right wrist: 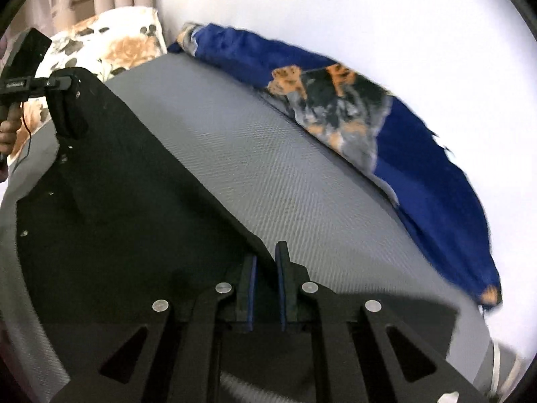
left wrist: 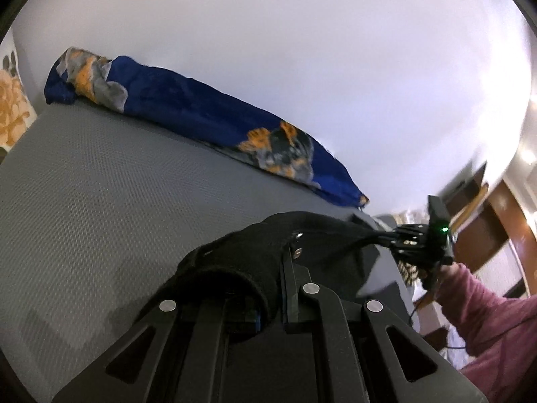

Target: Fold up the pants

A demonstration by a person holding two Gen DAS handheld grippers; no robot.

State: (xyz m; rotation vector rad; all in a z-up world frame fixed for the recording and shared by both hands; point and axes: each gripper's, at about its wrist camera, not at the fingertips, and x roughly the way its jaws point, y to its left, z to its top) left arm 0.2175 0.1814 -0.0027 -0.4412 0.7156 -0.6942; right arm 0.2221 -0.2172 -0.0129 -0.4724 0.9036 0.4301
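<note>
Black pants (left wrist: 322, 231) hang stretched between both grippers above a grey mattress (left wrist: 100, 184). In the left wrist view my left gripper (left wrist: 268, 268) is shut on one end, and bunched cloth covers its left finger. My right gripper (left wrist: 389, 236) shows at the right, clamped on the other end, with a hand in a pink sleeve (left wrist: 486, 302) behind it. In the right wrist view the pants (right wrist: 117, 184) spread to the left as a dark sheet. Their edge runs between the pads of my right gripper (right wrist: 265, 262), which is shut on it. My left gripper (right wrist: 62, 82) holds the far corner at upper left.
A rolled blue blanket (left wrist: 188, 107) with an orange dog print lies along the mattress's far edge against a white wall (left wrist: 302, 50). A floral pillow (right wrist: 110, 43) sits at the head end, with curtains behind it. Wooden furniture (left wrist: 486, 221) stands beyond the mattress's right end.
</note>
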